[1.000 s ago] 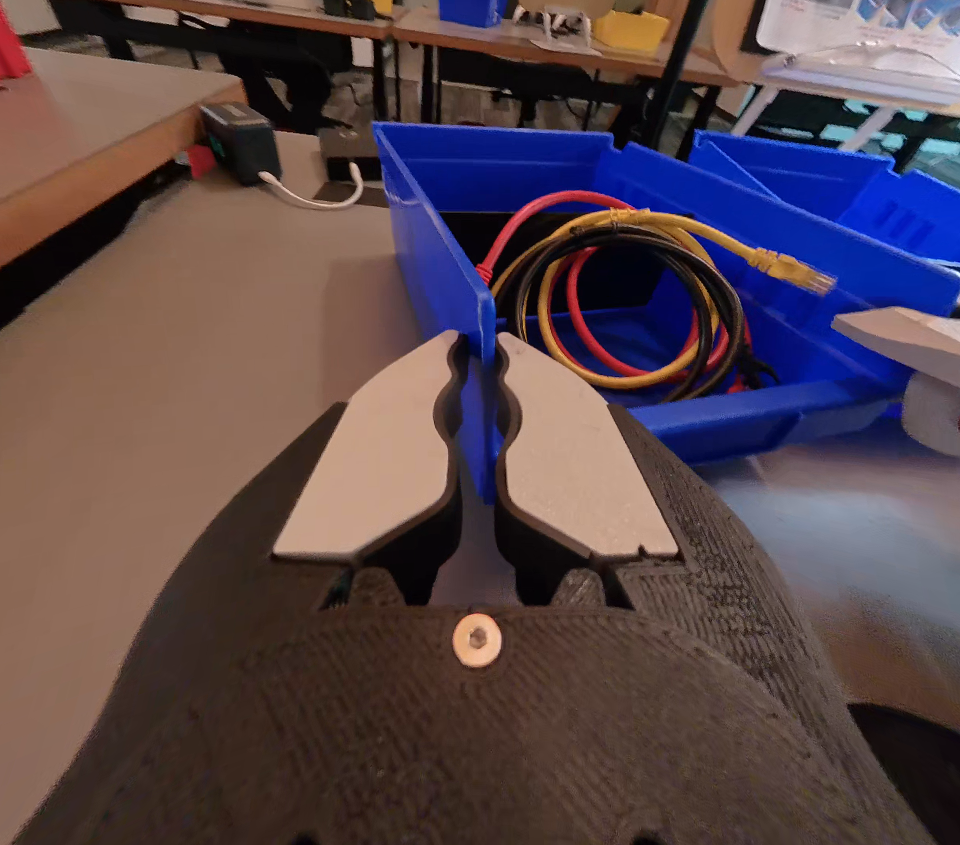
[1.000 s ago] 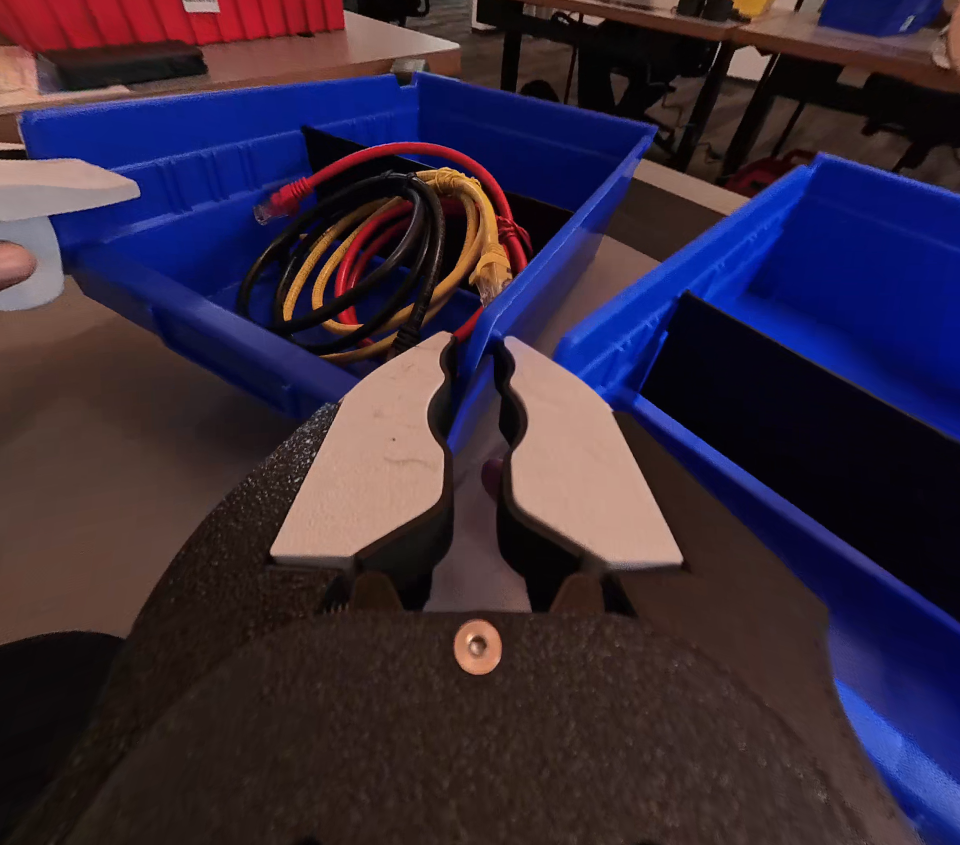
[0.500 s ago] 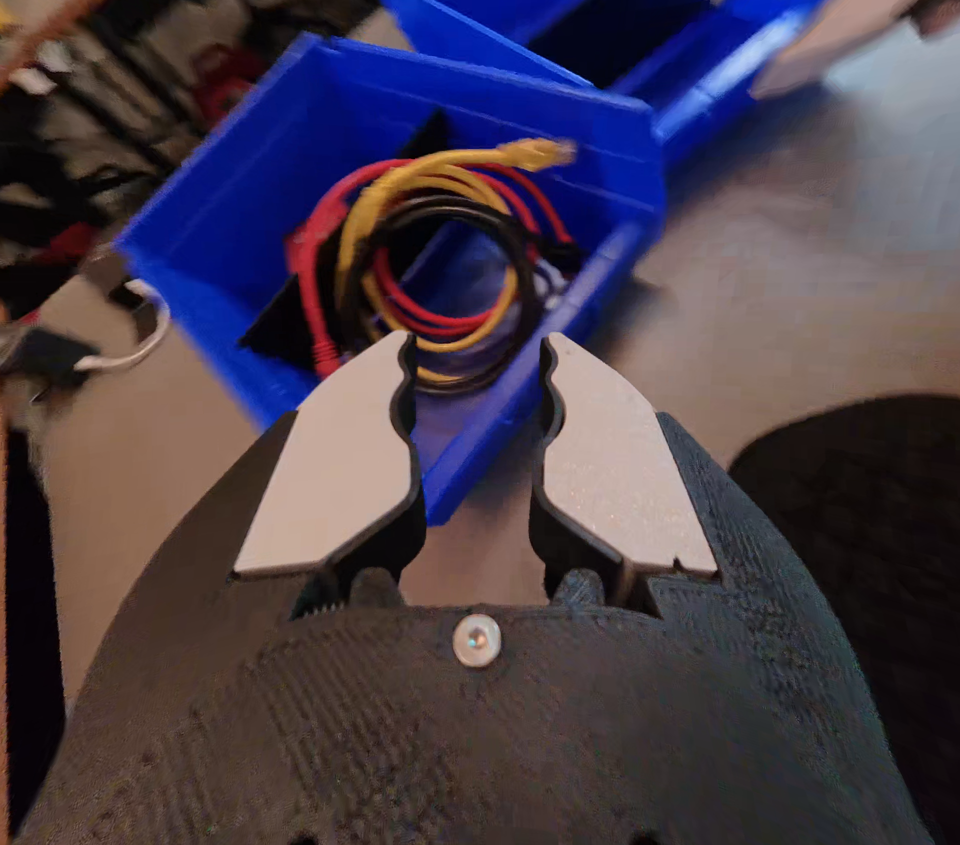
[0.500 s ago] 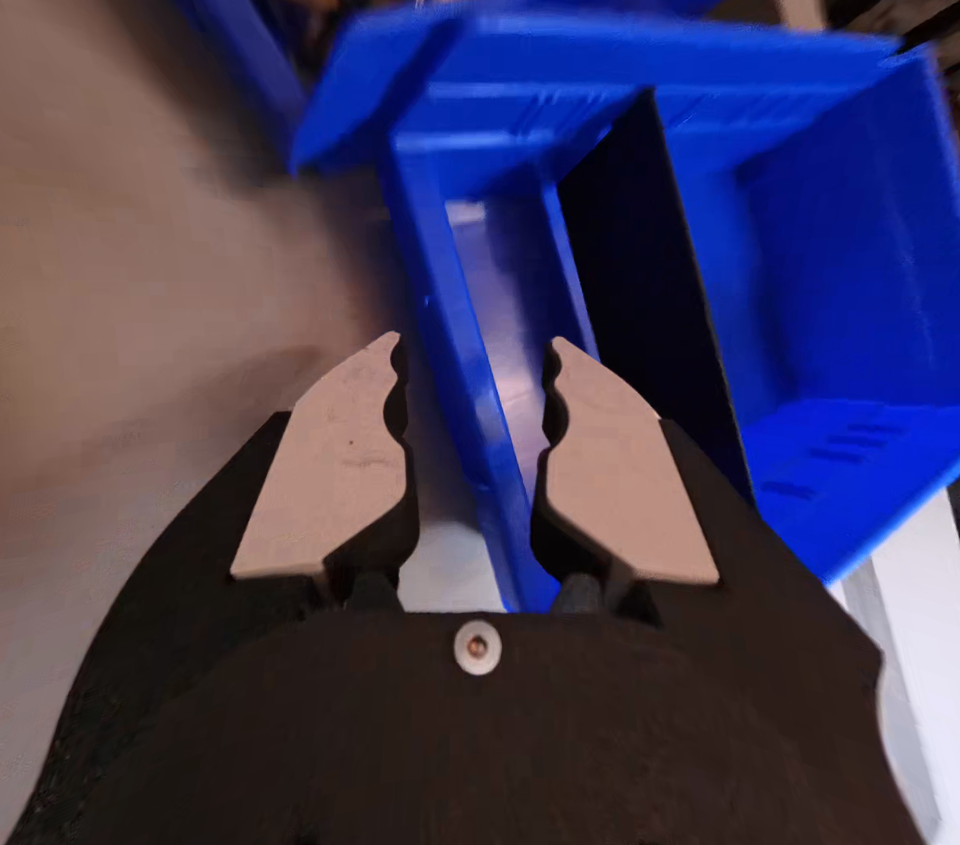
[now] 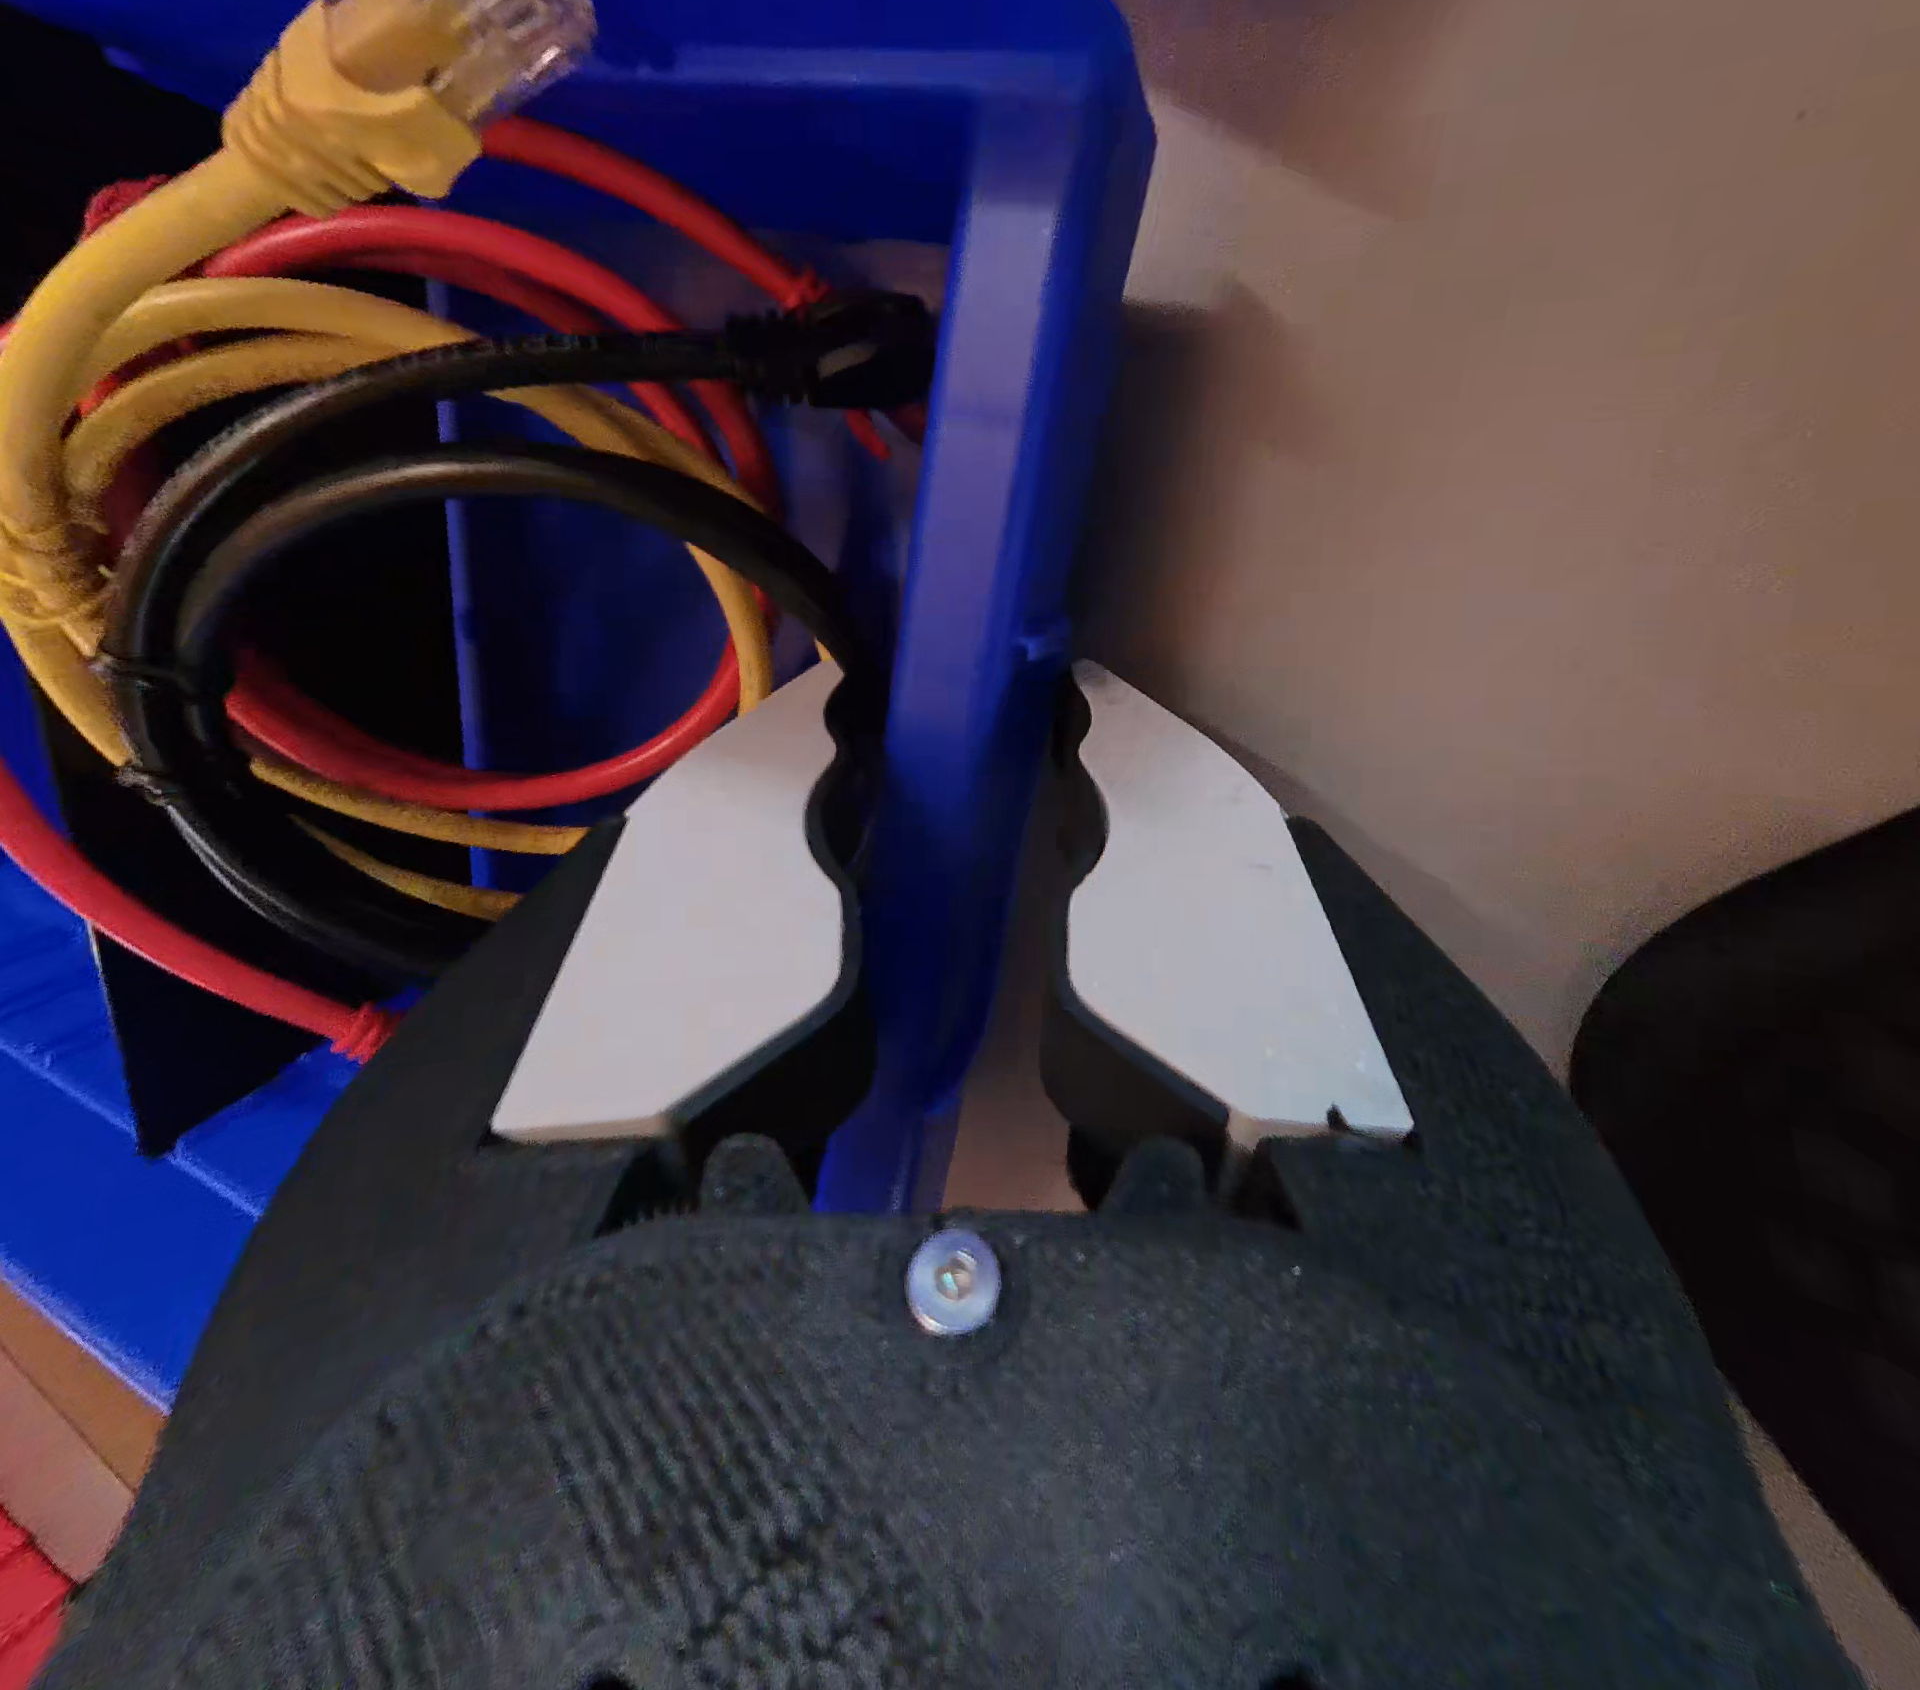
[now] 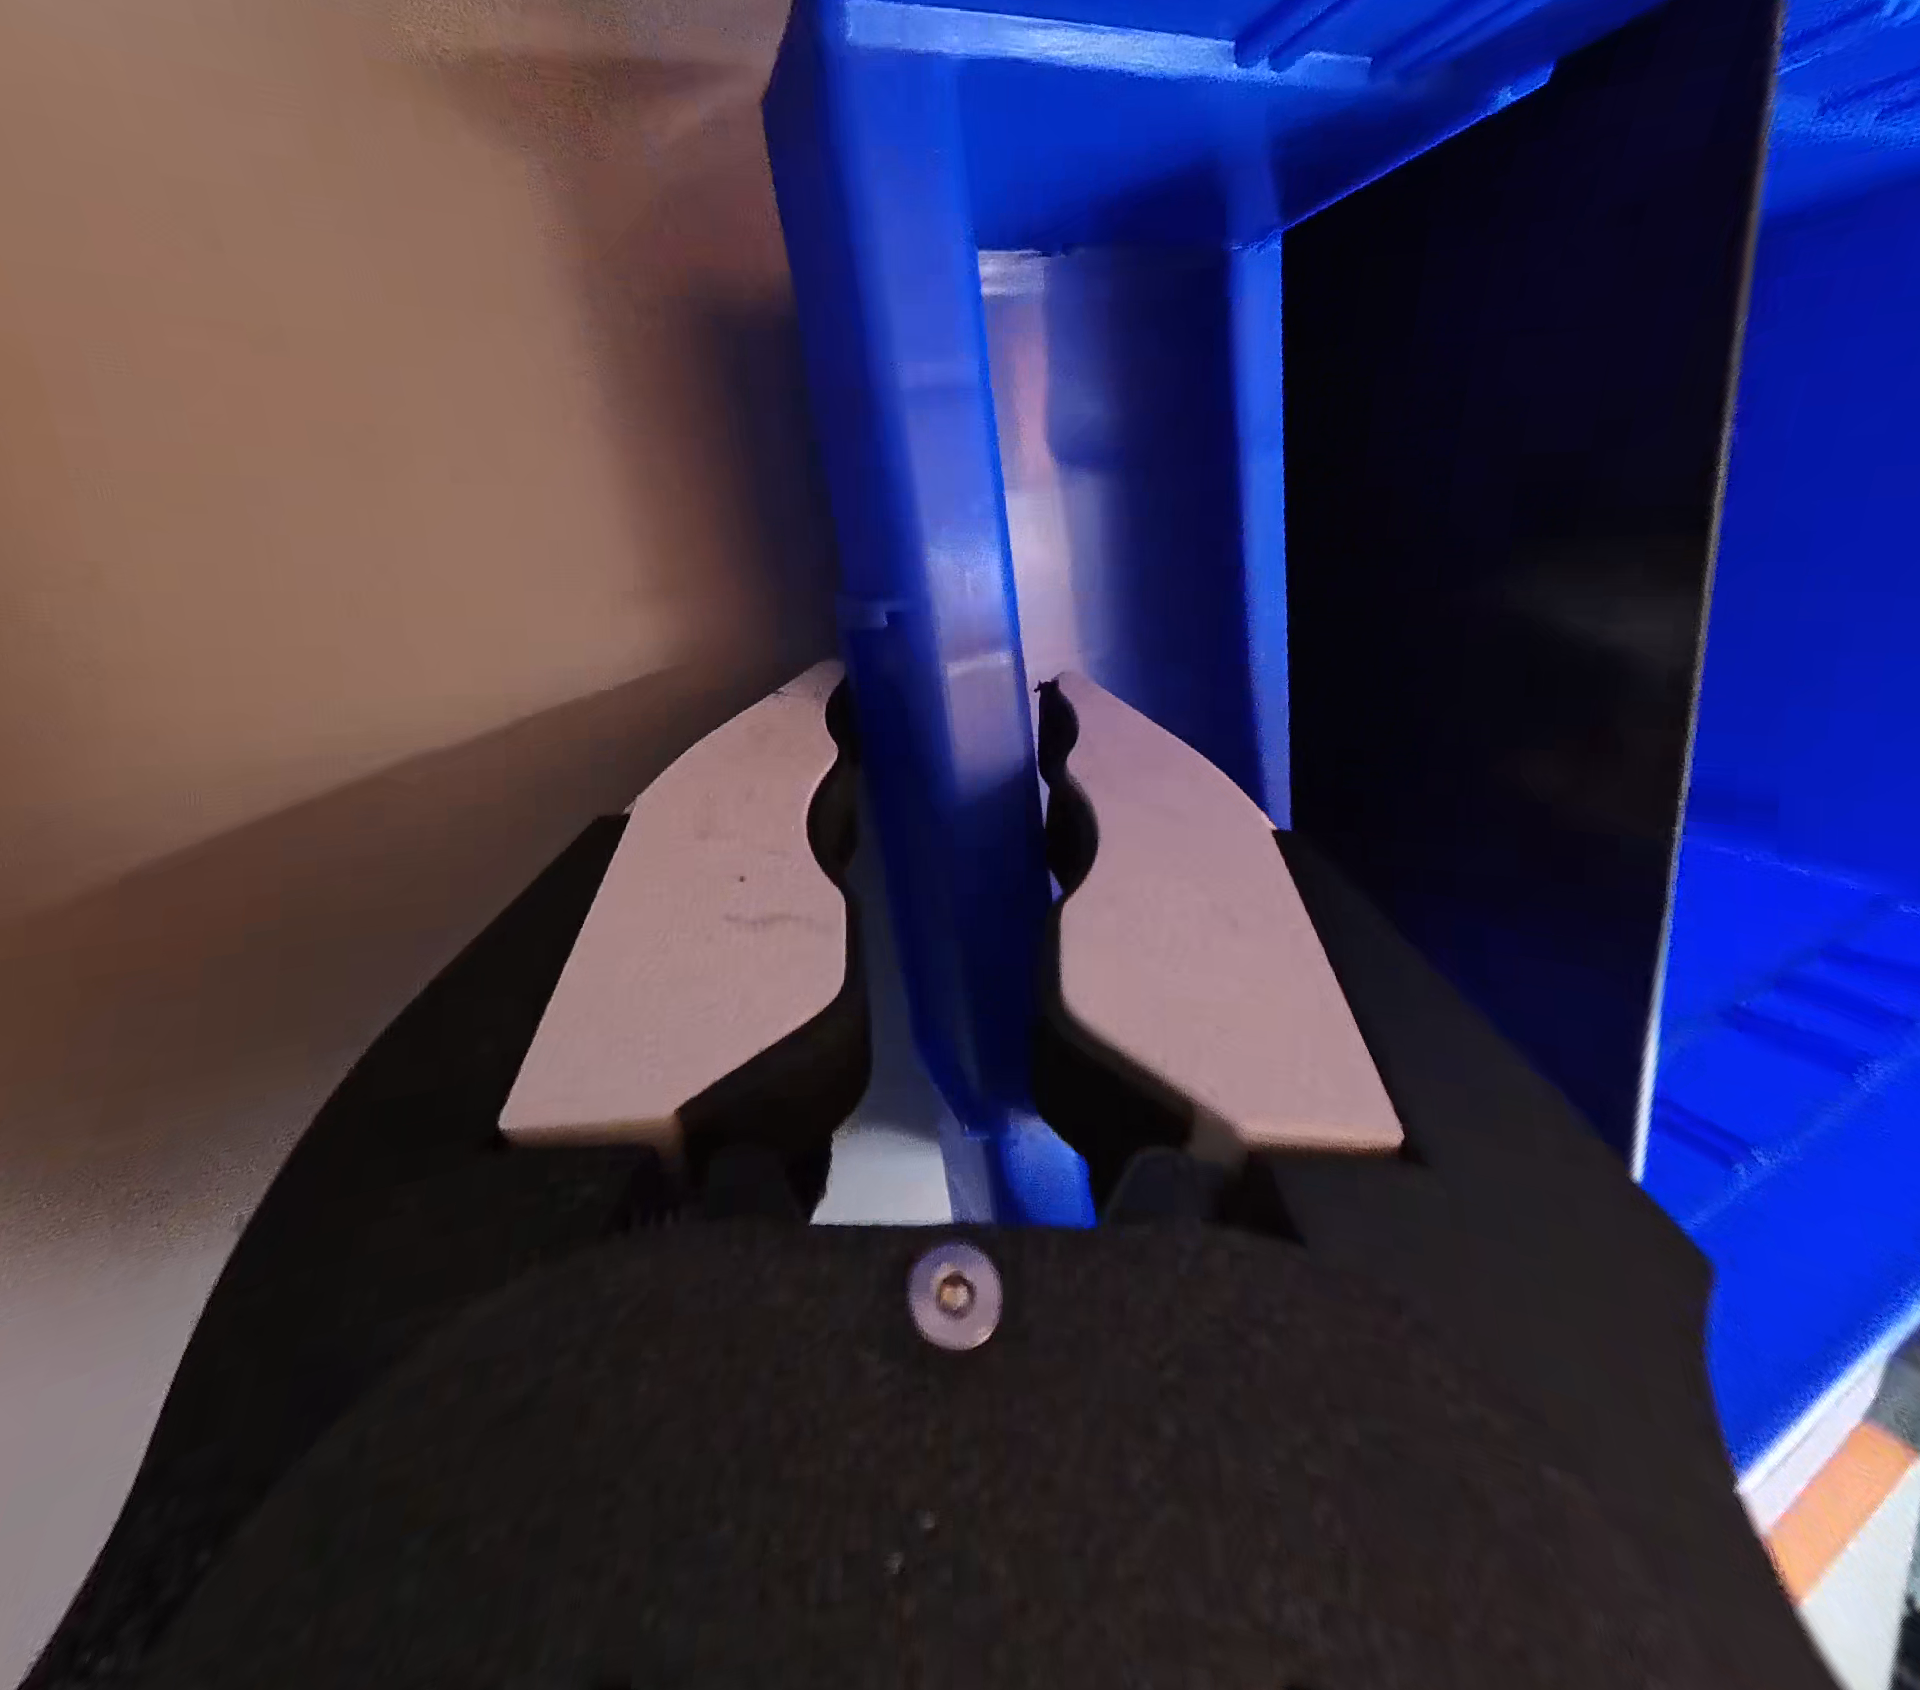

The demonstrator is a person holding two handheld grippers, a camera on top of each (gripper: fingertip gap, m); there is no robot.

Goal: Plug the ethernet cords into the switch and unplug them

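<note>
Two tools clamp bin walls: left tool point(image 5: 956, 695) on the cable bin point(image 5: 997, 414), right tool point(image 6: 940, 695) on the empty bin point(image 6: 914, 393)

Warm indoor light; motion blur; wide-angle distortion

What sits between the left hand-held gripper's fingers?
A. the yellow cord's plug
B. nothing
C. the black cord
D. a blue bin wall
D: in the left wrist view the left hand-held gripper straddles the blue bin wall, one finger inside the bin and one outside, while the yellow plug and black cord lie free in the bin.
</note>
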